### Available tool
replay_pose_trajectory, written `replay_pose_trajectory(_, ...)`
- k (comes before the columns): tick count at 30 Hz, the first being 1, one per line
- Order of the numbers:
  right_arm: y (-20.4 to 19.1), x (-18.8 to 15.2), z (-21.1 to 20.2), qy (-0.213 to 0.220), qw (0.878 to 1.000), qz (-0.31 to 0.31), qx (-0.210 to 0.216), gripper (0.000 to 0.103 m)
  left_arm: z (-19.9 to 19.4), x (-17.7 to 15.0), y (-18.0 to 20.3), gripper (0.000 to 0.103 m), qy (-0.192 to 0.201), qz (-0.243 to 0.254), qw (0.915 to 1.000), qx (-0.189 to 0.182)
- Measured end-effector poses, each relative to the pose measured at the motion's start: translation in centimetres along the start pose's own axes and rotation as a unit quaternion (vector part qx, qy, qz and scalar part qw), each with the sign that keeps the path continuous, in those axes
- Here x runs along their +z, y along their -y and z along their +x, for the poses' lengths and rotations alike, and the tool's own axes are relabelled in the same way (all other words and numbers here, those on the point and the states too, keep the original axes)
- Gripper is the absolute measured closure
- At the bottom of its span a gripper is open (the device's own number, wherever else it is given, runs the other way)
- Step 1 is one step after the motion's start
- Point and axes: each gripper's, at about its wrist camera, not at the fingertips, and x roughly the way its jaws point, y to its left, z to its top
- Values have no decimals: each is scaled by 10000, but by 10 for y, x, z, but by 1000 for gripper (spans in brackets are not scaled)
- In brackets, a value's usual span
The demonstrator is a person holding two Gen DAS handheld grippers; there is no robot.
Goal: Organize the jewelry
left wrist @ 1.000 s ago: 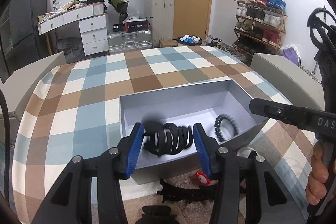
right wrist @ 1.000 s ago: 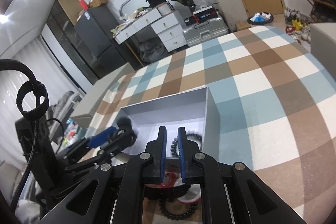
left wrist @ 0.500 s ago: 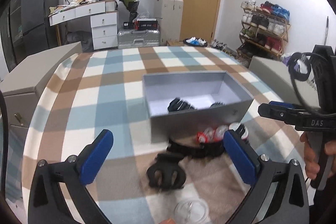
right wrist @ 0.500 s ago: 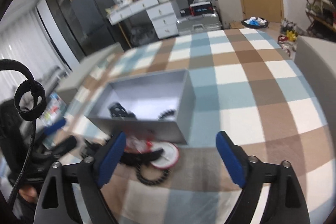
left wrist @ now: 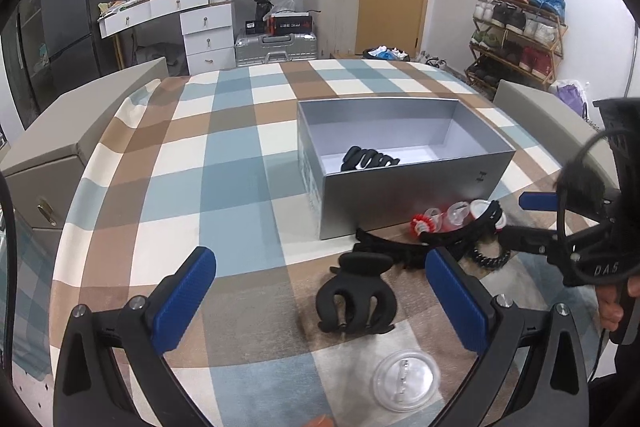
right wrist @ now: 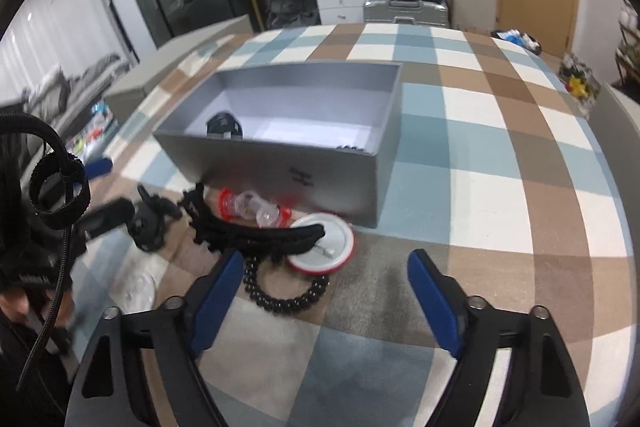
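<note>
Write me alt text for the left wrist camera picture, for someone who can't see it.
The open left gripper with blue pads hovers over a black plastic claw hair clip on a blue, brown and white checked tablecloth. Behind the clip stands an open grey rectangular box holding a black coiled hair tie; a clear round lid lies nearest the camera.

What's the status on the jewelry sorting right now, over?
Left gripper open, empty. Right gripper open, empty. One black coil hair tie in gray box. Claw clip, beaded bracelet loose outside; nothing blocking.
</note>
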Motion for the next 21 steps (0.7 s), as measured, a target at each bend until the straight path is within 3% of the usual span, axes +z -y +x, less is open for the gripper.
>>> replay_pose_trajectory(17, -5, -1, 13, 14, 9997, -52, -231, 42, 11, -12, 2, 1, -338, 47, 9994, -57)
replay_pose_trajectory(21, -12, 0, 16, 48, 9994, -194, -290, 52, 11, -13, 3, 1, -369, 54, 9993, -60)
